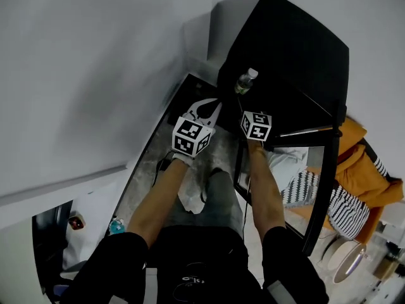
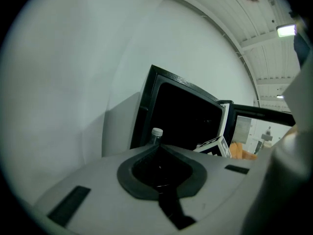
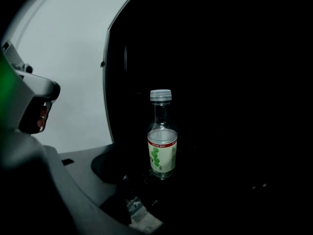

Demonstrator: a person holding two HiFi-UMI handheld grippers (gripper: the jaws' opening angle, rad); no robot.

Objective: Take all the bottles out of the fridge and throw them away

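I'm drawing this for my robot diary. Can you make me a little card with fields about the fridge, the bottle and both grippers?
Fridge: black, door open
Bottle: one seen, upright inside, clear, white cap, green label
Left gripper: shut, empty, in front of the fridge
Right gripper: open, pointed at the bottle, not touching it

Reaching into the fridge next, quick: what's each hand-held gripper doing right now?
Left hand-held gripper: shut, holding nothing.
Right hand-held gripper: open, empty; the bottle stands ahead of it, untouched.
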